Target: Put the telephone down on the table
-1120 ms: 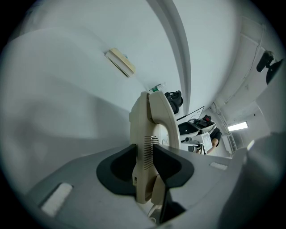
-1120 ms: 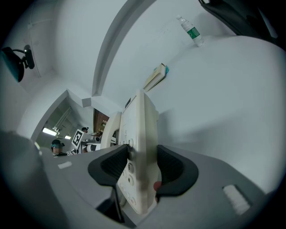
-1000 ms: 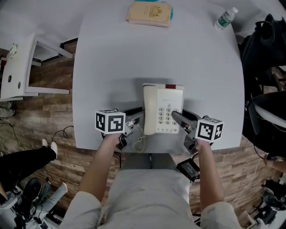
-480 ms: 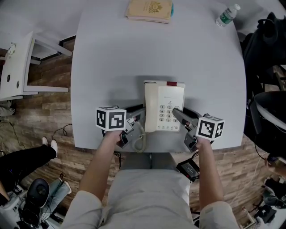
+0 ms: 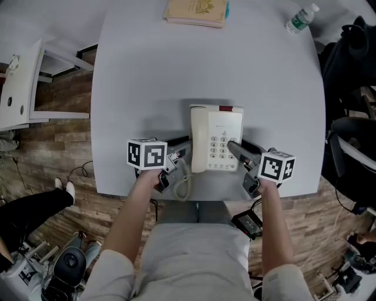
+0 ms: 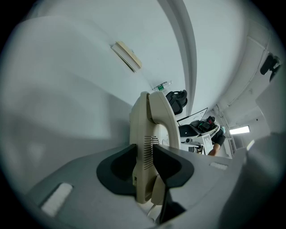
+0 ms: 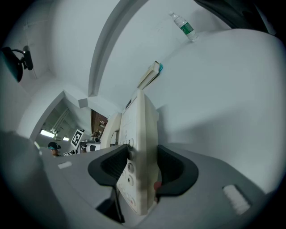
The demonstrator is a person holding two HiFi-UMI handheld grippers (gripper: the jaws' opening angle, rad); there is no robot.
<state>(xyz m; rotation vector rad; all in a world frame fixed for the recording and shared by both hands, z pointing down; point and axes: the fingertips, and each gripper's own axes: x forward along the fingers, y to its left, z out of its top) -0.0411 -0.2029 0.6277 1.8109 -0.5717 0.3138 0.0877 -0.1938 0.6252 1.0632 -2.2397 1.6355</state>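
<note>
Cream plastic push-button telephone (image 5: 215, 140) near the front edge of the pale grey table (image 5: 176, 70), its opposite sides clamped between the jaws of the left gripper (image 5: 182, 151) and right gripper (image 5: 232, 147)

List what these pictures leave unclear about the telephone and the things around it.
- Head view: whether the telephone rests on the table or hangs just above it; its own body hides the underside.
- Head view: the book, far end cut off by the top edge.
- Head view: print on the bottle, too small to read.
</note>
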